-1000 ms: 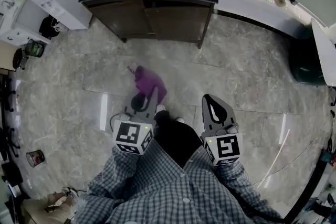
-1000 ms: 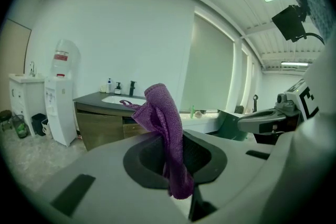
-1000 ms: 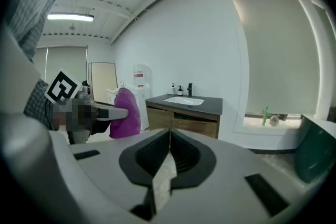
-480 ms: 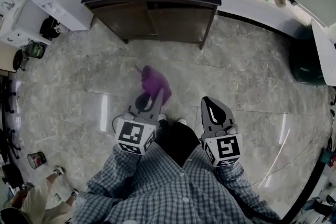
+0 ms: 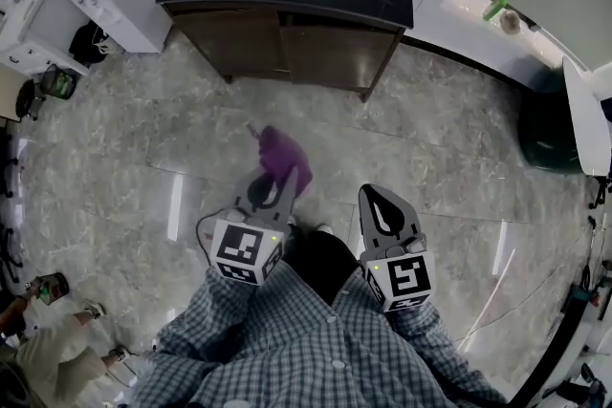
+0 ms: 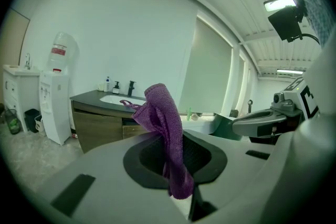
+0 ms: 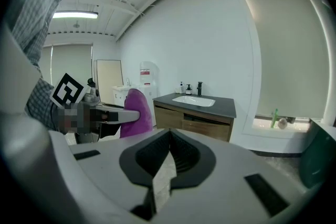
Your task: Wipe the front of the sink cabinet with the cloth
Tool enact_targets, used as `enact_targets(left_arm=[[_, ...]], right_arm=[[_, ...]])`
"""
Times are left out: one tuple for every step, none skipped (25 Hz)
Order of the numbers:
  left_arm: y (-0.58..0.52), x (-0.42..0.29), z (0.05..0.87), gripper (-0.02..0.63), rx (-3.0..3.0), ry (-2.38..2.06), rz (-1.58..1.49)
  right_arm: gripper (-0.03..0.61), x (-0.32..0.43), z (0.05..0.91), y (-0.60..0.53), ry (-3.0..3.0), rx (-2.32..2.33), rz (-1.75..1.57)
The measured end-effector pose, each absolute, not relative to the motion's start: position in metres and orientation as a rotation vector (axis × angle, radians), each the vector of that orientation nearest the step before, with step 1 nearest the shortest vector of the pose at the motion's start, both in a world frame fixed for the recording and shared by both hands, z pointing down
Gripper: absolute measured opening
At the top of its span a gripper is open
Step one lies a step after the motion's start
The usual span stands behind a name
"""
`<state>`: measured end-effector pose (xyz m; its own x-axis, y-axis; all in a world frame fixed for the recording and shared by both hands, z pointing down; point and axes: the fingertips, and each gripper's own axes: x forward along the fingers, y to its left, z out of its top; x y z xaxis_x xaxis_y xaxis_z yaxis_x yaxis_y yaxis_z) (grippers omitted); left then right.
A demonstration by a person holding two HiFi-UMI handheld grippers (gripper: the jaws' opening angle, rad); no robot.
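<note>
My left tool [image 5: 274, 189] grips the cloth [image 5: 280, 155]; sink cabinet [image 5: 287, 43] well ahead.
The left tool is closed on the purple cloth, which sticks up bunched from its jaws. My right tool [image 5: 380, 198] is closed on nothing. The cabinet stands well apart across the floor [image 5: 430, 148]. The cloth looks light, soft and floppy, so I judge a pinch on a bunched fold suits it, leaving a loose flap for wiping.

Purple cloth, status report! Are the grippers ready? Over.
Left gripper jaws shut on purple cloth. Right gripper jaws shut, empty. Sink cabinet ahead, not reached yet. Floor between looks clear.
</note>
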<state>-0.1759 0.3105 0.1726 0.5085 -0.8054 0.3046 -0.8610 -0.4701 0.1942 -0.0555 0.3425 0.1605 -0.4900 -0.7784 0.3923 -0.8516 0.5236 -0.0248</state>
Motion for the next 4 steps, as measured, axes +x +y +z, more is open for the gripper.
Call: enact_targets(left_arm=[[0.31, -0.179, 0.173, 0.054, 2.432, -1.393, 0.243], [0.31, -0.183, 0.173, 0.054, 2.43, -1.394, 0.242], [0.31, -0.188, 0.174, 0.054, 2.427, -1.396, 0.241], [0.31, -0.192, 0.174, 0.054, 2.425, -1.399, 0.24]], right_arm=[[0.018, -0.059, 0.16, 0.343, -2.435, 1.349, 0.308], [0.018, -0.063, 0.16, 0.343, -2.436, 1.343, 0.308], [0.018, -0.067, 0.161, 0.343, -2.439, 1.335, 0.306], [0.018, -0.072, 0.161, 0.343, -2.441, 1.328, 0.303]])
